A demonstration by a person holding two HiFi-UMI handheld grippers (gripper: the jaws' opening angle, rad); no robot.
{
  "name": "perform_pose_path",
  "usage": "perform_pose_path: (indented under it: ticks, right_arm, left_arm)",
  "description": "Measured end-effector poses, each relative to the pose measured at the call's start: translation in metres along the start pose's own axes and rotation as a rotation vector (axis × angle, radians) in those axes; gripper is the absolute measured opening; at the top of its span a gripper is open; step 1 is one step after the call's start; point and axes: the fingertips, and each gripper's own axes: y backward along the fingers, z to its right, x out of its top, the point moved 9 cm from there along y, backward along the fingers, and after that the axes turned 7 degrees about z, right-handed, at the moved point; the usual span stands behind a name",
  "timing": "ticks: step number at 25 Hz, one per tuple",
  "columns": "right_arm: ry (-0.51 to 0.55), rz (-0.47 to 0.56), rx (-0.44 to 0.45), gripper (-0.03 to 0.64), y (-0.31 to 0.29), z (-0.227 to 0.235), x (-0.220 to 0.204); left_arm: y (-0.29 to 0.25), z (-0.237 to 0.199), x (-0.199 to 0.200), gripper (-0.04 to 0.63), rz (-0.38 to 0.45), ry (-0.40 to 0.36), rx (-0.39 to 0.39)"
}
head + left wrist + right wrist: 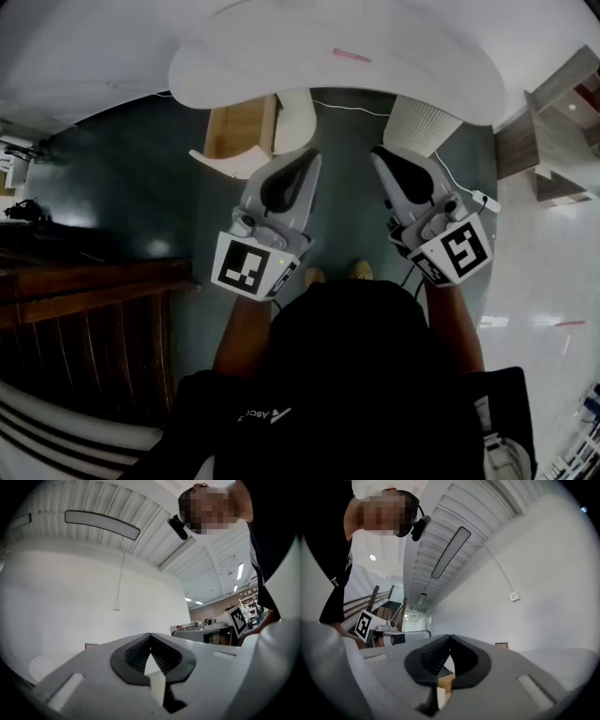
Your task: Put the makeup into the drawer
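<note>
Pressed together and empty, the left claw (pixel 308 156) and right claw (pixel 376 154) sit well apart from the pink makeup (pixel 352 55).

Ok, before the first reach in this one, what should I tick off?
1. Is the left tongs empty: ok, shut on nothing.
2. Is the right tongs empty: ok, shut on nothing.
3. Tongs opened for a grasp: not ok, both shut.
4. Is the pink item, likely the makeup, in sight on the white table: ok.
5. Is the drawer open: ok, looks pulled out below the tabletop.
6. Room inside it: cannot tell.
</note>
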Motion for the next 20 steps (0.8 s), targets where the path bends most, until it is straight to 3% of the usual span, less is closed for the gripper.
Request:
perform_pose_path:
  ticks: [13,20]
  right_arm:
    - [-0.013,0.028,0.07,0.003,0.025,0.045,0.016]
    - [-0.011,0.013,0.099,0.003,0.016,0.072,0.013]
  left_arm:
    - [-0.038,0.035,-0.003,0.011,-0.017,-0.045,0.06]
    - [-0.057,0.03,-0.006,0.011,-0.032,-0.052,0.09]
